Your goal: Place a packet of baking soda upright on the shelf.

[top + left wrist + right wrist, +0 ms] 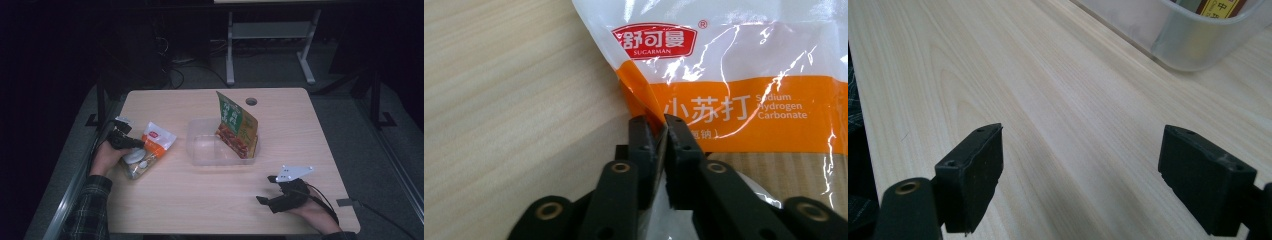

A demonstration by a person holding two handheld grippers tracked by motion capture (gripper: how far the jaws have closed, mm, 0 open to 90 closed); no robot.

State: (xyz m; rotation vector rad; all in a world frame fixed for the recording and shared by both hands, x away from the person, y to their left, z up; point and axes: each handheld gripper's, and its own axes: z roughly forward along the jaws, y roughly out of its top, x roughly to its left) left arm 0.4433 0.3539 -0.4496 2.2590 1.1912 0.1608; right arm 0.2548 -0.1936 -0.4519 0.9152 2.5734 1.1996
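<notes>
A white and orange plastic pouch point(149, 148) point(734, 75) of baking soda lies on the wooden table point(210, 200) at the left. My left gripper point(131, 144) point(663, 131) is shut on the pouch's edge, with the film pinched between its black pads. A clear plastic tub point(202, 145) point(1178, 35) stands mid-table, and a green and red sachet point(236, 125) leans upright in its right end. My right gripper point(267, 190) point(1080, 180) rests on the table at the front right, open wide, nothing between its fingers.
A round cable hole point(251, 101) sits near the table's far edge. A white desk frame point(270, 45) stands on the floor behind. Bare wood point(1048, 100) lies between my right gripper and the tub.
</notes>
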